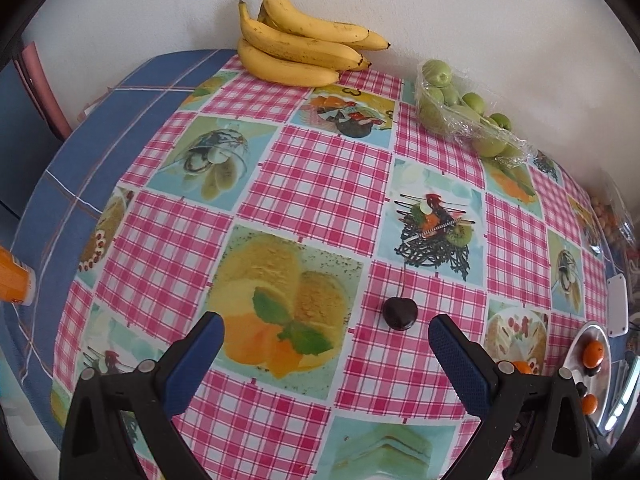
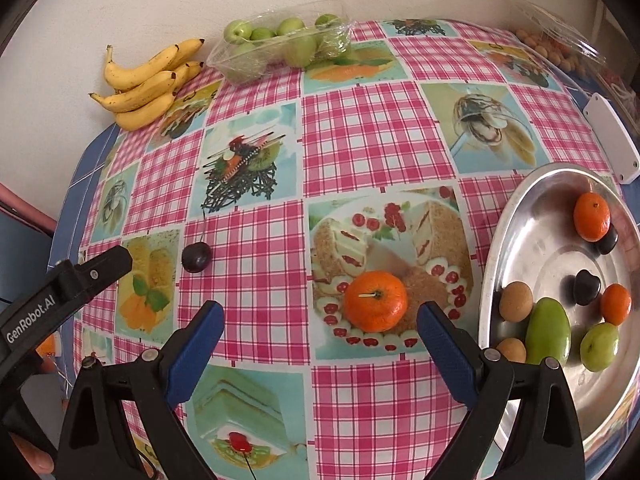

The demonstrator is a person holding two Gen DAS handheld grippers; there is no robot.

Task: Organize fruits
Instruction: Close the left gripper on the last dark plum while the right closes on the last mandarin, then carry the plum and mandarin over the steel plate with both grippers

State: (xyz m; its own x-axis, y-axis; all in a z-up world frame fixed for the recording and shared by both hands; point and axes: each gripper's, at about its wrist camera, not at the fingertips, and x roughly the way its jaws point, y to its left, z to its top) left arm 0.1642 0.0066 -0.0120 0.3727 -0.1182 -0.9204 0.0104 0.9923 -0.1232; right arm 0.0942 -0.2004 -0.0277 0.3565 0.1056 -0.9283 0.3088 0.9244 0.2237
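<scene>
- Round table [image 2: 344, 128] under a pink-checked oilcloth with printed dessert pictures, carrying everything; loose fruit lying out on the cloth, a dish at the right side.
- Wide shiny metal dish [image 2: 520, 248] at the table's right edge, already holding small oranges, dark cherries, brown round fruits and green fruits; probably the place where the loose pieces must go.
- Bunch of yellow bananas [image 1: 296, 44] and clear plastic punnet of green plums [image 1: 460, 116] at the far side by the wall, well apart from both grippers.
- Left gripper [image 1: 326, 334] spread wide and empty above the cloth, blue pads facing each other.
- Right gripper [image 2: 320, 324] also spread wide, holding nothing.
- Small orange mandarin with a short stalk [image 2: 376, 302] sitting on the printed cake picture, just ahead of the right gripper and inside the line of its two fingers, a bit nearer the right finger; near the dish rim but not touching it. Nearly round, so no long axis to consider.
- Dark red cherry with a thin stalk [image 1: 399, 314] lying ahead of the left gripper, toward its right finger; stalk pointing away from the gripper, to the far side.
- Judged so: mandarin nearer to the right arm, cherry to the left; for the mandarin only a short advance forward and then closing.
</scene>
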